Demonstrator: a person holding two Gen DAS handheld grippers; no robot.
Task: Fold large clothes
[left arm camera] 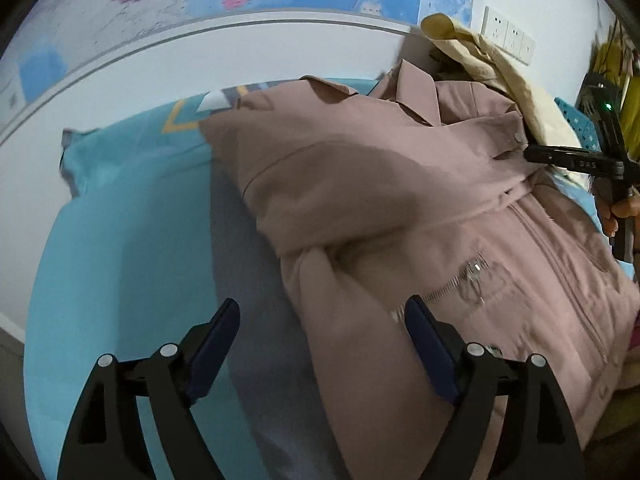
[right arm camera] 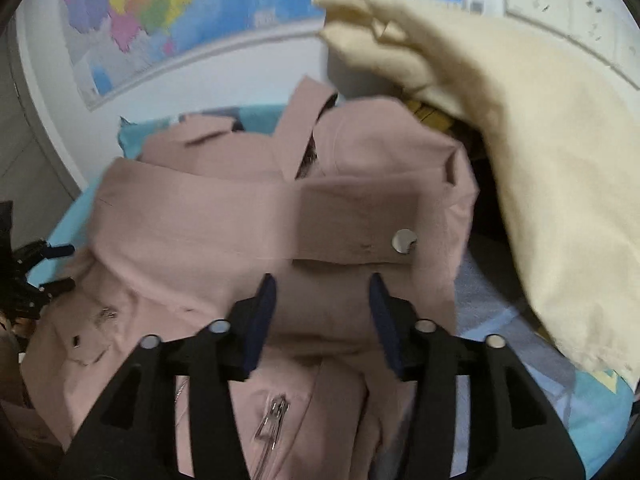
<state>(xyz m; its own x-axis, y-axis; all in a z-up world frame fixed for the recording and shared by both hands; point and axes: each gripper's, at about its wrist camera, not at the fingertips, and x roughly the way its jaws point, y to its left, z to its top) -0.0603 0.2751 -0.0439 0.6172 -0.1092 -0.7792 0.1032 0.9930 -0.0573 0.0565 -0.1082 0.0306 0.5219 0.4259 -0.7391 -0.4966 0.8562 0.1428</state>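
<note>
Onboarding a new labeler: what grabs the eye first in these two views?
The dusty-pink jacket fills the middle of both views, its sleeves folded across the body, lying on a turquoise bed sheet. A cream garment hangs at the right of it, with colourful wall maps behind. The left tongs and right tongs both stand open over the jacket, holding nothing.

Light: dim, even indoor light; no glare is seen.
Shadows: a soft dark patch is cast on the jacket [left arm camera: 360, 184], and another across its cuff [right arm camera: 352, 224].
Blur: motion smear is seen in the right view, on the cream cloth [right arm camera: 540, 160] and map [right arm camera: 160, 20].
Distortion: straight wall lines are bowed; corners are blacked out.
</note>
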